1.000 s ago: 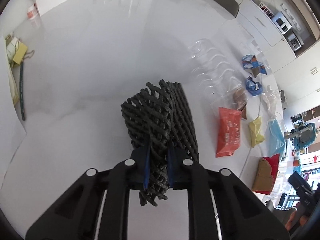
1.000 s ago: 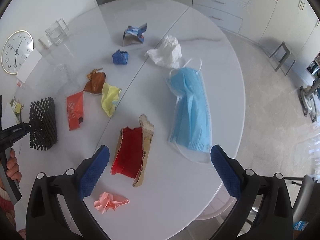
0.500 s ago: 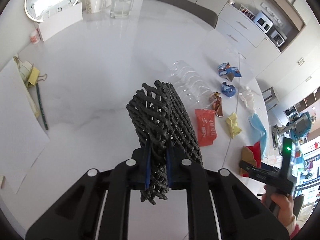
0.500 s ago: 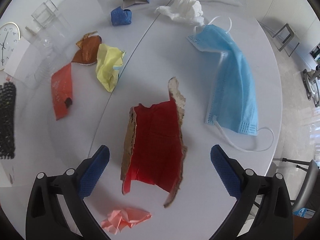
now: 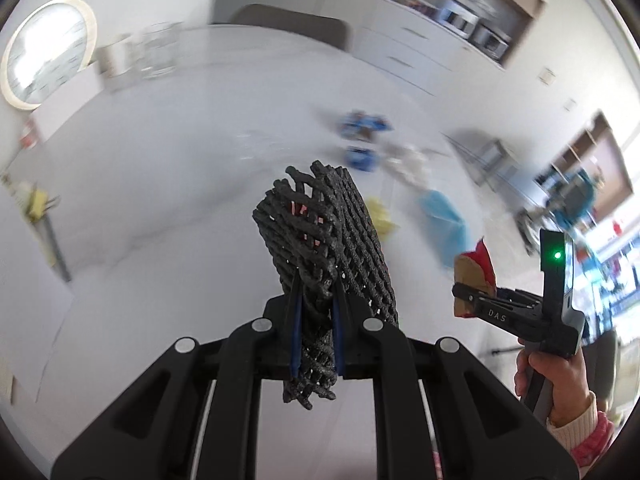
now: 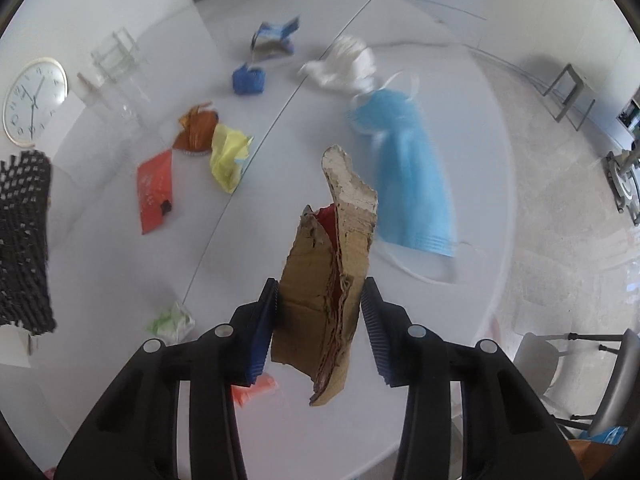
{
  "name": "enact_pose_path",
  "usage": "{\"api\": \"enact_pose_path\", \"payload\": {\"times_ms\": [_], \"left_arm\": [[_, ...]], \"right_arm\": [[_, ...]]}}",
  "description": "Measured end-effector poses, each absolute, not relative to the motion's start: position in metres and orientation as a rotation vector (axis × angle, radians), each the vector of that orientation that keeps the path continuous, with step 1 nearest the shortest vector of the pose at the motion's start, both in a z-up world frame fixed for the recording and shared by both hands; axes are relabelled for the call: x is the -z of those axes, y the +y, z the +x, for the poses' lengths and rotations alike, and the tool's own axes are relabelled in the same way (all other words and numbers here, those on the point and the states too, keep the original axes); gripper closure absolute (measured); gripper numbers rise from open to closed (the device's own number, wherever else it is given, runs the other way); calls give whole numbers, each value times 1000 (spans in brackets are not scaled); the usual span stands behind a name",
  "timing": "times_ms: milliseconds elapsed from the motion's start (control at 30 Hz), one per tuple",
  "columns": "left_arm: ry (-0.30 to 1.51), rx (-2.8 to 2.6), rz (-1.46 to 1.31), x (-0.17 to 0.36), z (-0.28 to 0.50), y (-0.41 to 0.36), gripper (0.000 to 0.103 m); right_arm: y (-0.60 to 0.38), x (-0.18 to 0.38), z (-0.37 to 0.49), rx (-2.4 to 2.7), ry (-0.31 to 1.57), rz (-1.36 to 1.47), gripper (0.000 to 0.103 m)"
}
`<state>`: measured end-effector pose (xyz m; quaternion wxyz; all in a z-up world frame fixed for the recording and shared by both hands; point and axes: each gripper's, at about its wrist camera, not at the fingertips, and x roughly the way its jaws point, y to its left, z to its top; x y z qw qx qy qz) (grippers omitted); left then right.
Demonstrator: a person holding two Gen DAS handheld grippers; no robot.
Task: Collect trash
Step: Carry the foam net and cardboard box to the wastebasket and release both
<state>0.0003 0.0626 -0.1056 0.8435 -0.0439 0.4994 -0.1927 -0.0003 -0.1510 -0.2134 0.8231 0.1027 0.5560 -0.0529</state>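
Trash collection, two grippers, both loaded.
Left gripper (image 5: 316, 320): jaws clamped on black foam netting (image 5: 324, 240), lifted. Right gripper (image 6: 320, 320): jaws clamped on torn cardboard scrap (image 6: 328, 272), above white desk (image 6: 472, 152); blue face mask (image 6: 408, 176) lies beyond.

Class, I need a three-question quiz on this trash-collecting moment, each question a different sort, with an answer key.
1. True or false: the right gripper holds the torn cardboard piece clear of the table.
2. What does the left gripper hold? A) blue face mask B) black foam net C) yellow wrapper
3. Fill in: the white crumpled tissue lies next to the ____ face mask.

Key: 1 true; 2 B, the black foam net; 3 blue.
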Motion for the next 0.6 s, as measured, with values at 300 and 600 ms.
{"api": "enact_pose_path", "payload": {"times_ms": [300, 600], "left_arm": [[1097, 777, 80, 96, -47, -95, 91], [1205, 962, 254, 152, -95, -241, 91]], "right_arm": [[-263, 163, -117, 308, 1065, 314, 59], [-333, 175, -183, 448, 1067, 386, 58]]}}
